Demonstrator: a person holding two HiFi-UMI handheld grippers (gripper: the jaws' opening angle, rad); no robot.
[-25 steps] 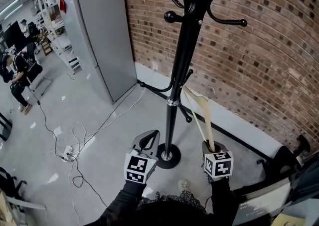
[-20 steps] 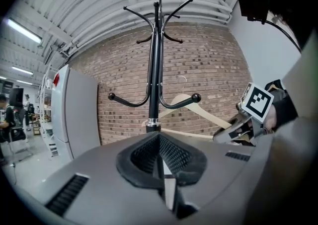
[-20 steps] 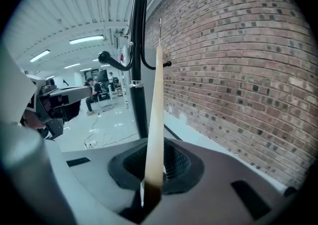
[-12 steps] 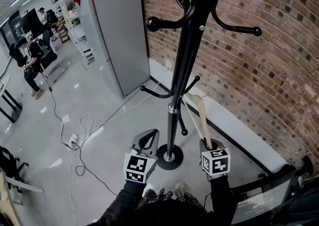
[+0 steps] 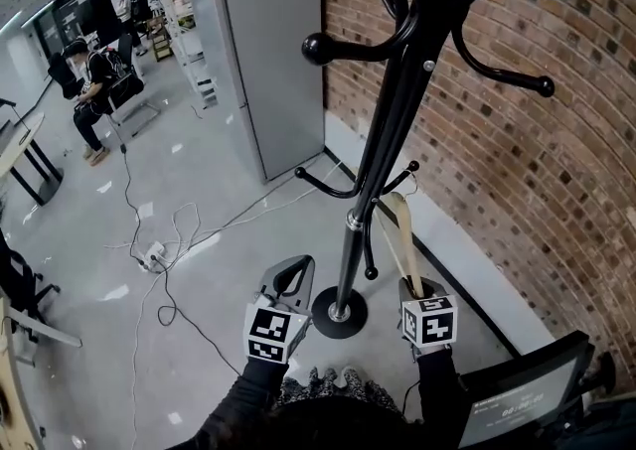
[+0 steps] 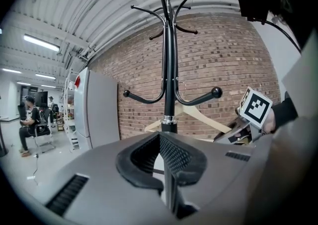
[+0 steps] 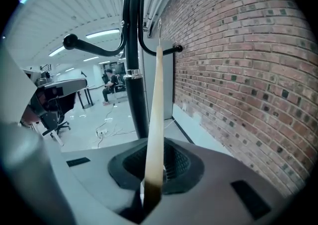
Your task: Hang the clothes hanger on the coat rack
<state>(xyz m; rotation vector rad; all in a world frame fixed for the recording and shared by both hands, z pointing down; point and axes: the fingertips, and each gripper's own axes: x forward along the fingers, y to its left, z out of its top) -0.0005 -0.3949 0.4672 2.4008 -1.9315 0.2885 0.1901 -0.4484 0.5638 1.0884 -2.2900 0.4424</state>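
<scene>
The black coat rack [image 5: 383, 140] stands before a brick wall, its round base [image 5: 339, 312] on the floor between my two grippers. My right gripper [image 5: 414, 287] is shut on the lower end of a pale wooden hanger [image 5: 404, 229]. The hanger rises up beside the pole, and its wire hook is near a low peg [image 5: 409, 172]. In the right gripper view the hanger [image 7: 155, 114] runs straight up from my jaws [image 7: 151, 182] past the pole [image 7: 134, 70]. My left gripper [image 5: 294, 279] is shut and empty. In its own view it [image 6: 162, 144] faces the rack [image 6: 169, 70].
A tall grey cabinet [image 5: 263, 51] stands left of the rack against the brick wall [image 5: 556, 190]. Cables and a power strip [image 5: 154, 257] lie on the floor to the left. A person [image 5: 89, 90] sits far back left. A monitor [image 5: 517, 408] is at the lower right.
The view has swung and the rack now stands nearer. My right gripper has carried the hanger closer to the pole, its top now beside the low pegs. The left gripper barely moved.
</scene>
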